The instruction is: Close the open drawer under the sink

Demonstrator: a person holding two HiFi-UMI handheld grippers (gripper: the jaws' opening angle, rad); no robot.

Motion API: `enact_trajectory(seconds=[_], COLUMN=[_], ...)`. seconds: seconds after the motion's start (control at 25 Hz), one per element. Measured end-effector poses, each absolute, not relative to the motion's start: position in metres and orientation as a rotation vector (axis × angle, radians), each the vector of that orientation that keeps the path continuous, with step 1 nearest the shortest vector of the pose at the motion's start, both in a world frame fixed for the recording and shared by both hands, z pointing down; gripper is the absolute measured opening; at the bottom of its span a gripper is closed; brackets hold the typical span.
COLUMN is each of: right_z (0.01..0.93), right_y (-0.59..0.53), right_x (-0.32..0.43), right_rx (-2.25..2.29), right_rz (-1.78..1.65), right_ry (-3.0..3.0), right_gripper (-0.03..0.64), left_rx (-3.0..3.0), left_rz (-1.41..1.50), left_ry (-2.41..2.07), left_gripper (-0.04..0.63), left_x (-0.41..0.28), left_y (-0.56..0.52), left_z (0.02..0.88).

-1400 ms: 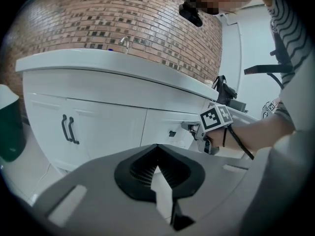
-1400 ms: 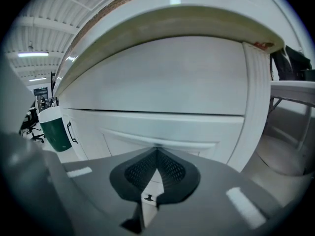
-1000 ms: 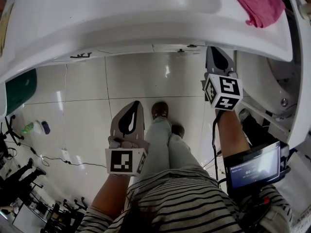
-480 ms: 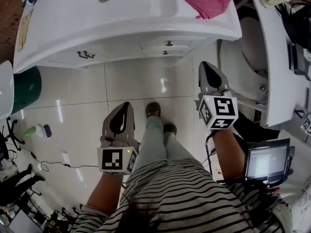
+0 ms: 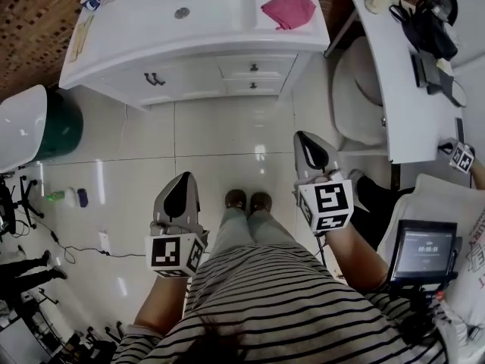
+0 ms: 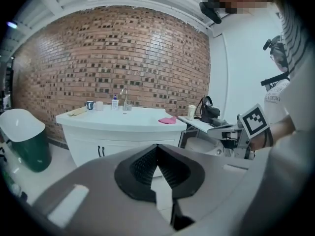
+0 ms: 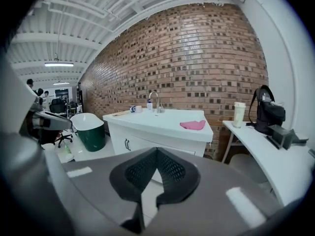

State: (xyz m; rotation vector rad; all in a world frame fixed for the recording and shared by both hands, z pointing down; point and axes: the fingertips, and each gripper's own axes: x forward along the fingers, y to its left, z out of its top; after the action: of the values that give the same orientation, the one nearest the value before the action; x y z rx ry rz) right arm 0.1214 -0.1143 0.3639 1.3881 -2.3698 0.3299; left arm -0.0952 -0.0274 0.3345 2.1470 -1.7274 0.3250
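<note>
Sink cabinet (image 5: 198, 80): formerly close above both grippers, now well ahead of them. Right gripper (image 5: 306, 142): withdrawn from cabinet front, now nearly level with left gripper (image 5: 184, 182).

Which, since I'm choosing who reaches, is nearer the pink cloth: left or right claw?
Right. The right claw is short of the pink cloth, nearly in line; the left claw is farther back and leftward.

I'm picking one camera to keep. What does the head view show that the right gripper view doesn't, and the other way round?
Only the head view shows the drawer knobs, the person's shoes and striped shirt. Only the right gripper view shows the ceiling and its lamp. Both show the sink cabinet, the pink cloth and the green tub.
</note>
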Motion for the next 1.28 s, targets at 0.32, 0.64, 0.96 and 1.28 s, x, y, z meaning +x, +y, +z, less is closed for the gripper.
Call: enact_trajectory(seconds=[0.32, 0.64, 0.96, 1.28], right_z=[0.34, 0.309, 0.301, 0.281], right_y=[-0.019, 0.093, 0.22, 0.272], right_x=[0.119, 0.09, 0.043, 0.019], right_rx=[1.365, 1.444, 1.41, 1.401], right_rz=[0.336, 0.277, 0.258, 0.235], right_ry=[-2.379, -2.375, -2.358, -2.388], right_gripper=[-0.002, -0.002, -0.002, -0.002], left_rx=[2.194, 2.269, 2.284, 2.283], left_rz=[0.296, 0.21, 0.133, 0.095], left_ry=[-1.775, -1.747, -1.719, -1.732], left_gripper=[0.015, 0.015, 0.015, 0.015], left_x=[-0.108, -0.127, -0.166, -0.171], left_y=[0.027, 0.125, 0.23, 0.282], left_z=[0.289, 0.269, 0.267, 0.258])
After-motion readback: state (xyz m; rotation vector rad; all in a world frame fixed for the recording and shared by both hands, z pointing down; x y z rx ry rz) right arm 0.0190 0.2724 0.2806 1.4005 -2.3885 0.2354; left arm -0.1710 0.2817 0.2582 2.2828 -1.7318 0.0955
